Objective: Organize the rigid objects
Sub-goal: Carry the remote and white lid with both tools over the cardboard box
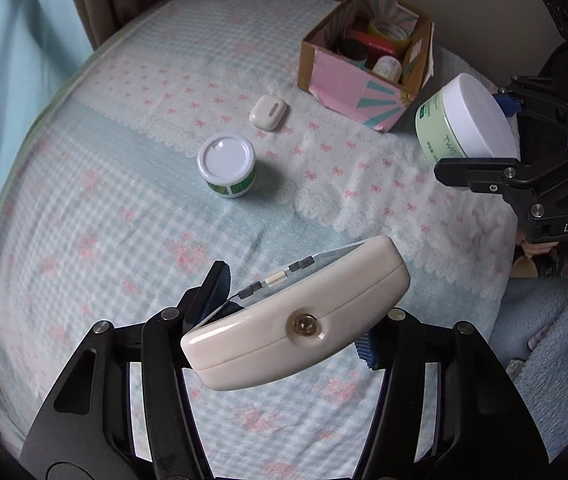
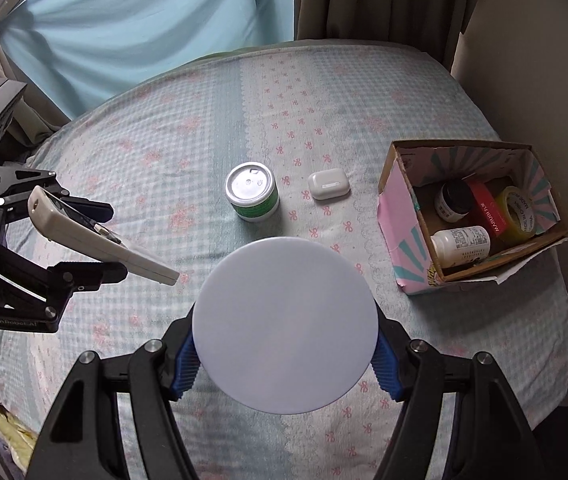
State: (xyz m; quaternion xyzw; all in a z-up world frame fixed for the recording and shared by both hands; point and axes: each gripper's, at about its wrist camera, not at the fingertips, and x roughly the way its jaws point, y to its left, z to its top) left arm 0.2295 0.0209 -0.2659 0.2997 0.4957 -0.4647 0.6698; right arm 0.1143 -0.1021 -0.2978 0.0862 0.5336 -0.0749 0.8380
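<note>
My left gripper (image 1: 288,316) is shut on a cream remote control (image 1: 296,316) and holds it above the bed; it also shows in the right wrist view (image 2: 96,236). My right gripper (image 2: 286,356) is shut on a green cream jar with a white lid (image 2: 286,324), also seen in the left wrist view (image 1: 464,120), held beside the pink cardboard box (image 1: 368,60). On the bed lie a small green-and-white tub (image 1: 228,166) and a white earbud case (image 1: 268,112).
The box (image 2: 404,224) holds a dark jar (image 2: 454,200), a white pill bottle (image 2: 462,246), a red pack (image 2: 488,210) and yellow tape (image 2: 518,212). The checked bedspread (image 1: 104,220) covers the bed. Curtains (image 2: 144,20) hang behind; a blue blanket (image 1: 556,320) lies right.
</note>
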